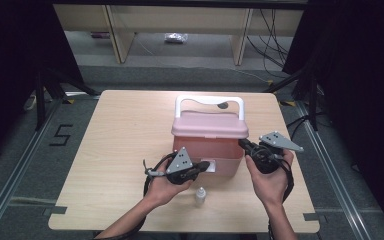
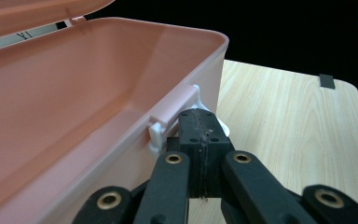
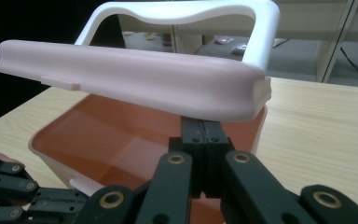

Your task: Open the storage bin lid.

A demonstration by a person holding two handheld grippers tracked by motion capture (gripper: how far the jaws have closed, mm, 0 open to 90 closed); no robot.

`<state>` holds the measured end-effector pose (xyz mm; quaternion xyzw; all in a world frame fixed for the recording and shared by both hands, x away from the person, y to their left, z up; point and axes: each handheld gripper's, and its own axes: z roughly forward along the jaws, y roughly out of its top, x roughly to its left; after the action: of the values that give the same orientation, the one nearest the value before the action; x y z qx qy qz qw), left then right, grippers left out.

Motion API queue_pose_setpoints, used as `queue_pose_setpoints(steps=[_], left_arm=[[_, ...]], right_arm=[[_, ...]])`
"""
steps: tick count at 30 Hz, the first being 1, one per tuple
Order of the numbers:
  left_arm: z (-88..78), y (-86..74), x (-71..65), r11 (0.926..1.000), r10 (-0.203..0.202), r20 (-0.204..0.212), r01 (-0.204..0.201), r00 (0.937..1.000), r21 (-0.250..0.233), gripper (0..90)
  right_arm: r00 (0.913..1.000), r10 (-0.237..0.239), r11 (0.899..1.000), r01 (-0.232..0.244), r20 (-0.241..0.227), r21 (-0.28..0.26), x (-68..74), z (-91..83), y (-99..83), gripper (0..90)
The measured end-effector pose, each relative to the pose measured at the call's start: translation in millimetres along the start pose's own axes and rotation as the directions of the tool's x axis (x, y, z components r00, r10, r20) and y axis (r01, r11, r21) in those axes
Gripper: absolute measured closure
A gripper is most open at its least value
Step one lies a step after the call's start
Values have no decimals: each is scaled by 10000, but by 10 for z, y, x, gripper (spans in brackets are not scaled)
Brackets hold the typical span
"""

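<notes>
High view, starting nearest the person: a small clear bottle (image 1: 200, 196) stands on the table (image 1: 120, 150) just in front of the pink box (image 1: 207, 155), between the two hands. Left of the box's front, the left gripper (image 1: 206, 165) has its jaws pressed together, their tips at the box's white front latch (image 2: 193, 105); whether they pinch it or only press on it I cannot tell. At the box's right front corner, the right gripper (image 1: 242, 143) also has its jaws together, their tips tucked under the lid (image 1: 210, 125), which sits propped part-open.

The step in hand looks like raising the lid. To do it well, the left gripper should steady the box's front while the right lifts smoothly from under the lid edge, swinging it back on the rear hinge without tipping the box.

The box stands near the table's middle: salmon-pink body, its visible interior bare, paler pink lid, white carry handle (image 1: 209, 102) upright at the far side.
</notes>
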<state>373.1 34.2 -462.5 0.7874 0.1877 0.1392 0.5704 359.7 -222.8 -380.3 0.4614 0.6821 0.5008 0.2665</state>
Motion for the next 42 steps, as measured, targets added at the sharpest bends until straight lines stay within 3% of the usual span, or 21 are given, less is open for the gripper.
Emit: queue_pose_setpoints(steps=[1,3,6,11,14,15,18,19,26,28,29,40,41,42], left_arm=[[0,-2,0,10000,-9,0,9,10000,-18,890],[0,-7,-3,10000,-54,-13,54,10000,-39,891],[-7,-7,-6,9999,-125,-82,125,9999,16,890],[-7,-8,-4,10000,-56,-66,56,10000,21,890],[-8,-12,-6,10000,-21,-78,21,10000,0,890],[-8,-12,-5,10000,-31,-69,31,10000,-3,890],[-8,-11,-2,10000,-46,-58,46,10000,9,890],[-8,-12,-3,10000,-39,-53,39,10000,7,891],[-8,-14,-2,10000,-33,-44,33,10000,-10,891],[-9,-14,-1,10000,-24,-40,24,10000,0,890],[-9,-13,-1,10000,-27,-41,27,10000,1,891],[-9,-16,0,10000,-45,-34,44,10000,-22,890],[-10,-16,2,10000,-25,-30,25,10000,-4,891],[-8,-17,0,10000,-48,-32,48,10000,-29,890]], right_arm=[[10000,0,10000,0,0,0,0,0,0,900],[9985,538,9985,-538,-40,112,37,-3,8,900],[9999,166,9999,-166,-3,-15,15,8,25,900],[9995,326,9993,-326,33,-167,23,24,49,900],[9998,113,9992,-108,132,-381,9,33,73,900],[9992,383,9982,-376,151,-474,26,39,85,900],[9996,228,9972,-214,193,-715,15,56,103,900],[9990,424,9964,-413,129,-742,23,61,113,900],[9987,425,9939,-396,264,-1025,22,88,158,900],[9989,205,9937,-157,420,-1109,10,93,174,900],[9985,422,9926,-380,345,-1153,21,102,177,900],[9976,603,9884,-551,327,-1414,15,153,236,900],[9981,434,9886,-367,428,-1459,7,154,244,900],[9971,649,9860,-581,386,-1565,20,164,257,900]])
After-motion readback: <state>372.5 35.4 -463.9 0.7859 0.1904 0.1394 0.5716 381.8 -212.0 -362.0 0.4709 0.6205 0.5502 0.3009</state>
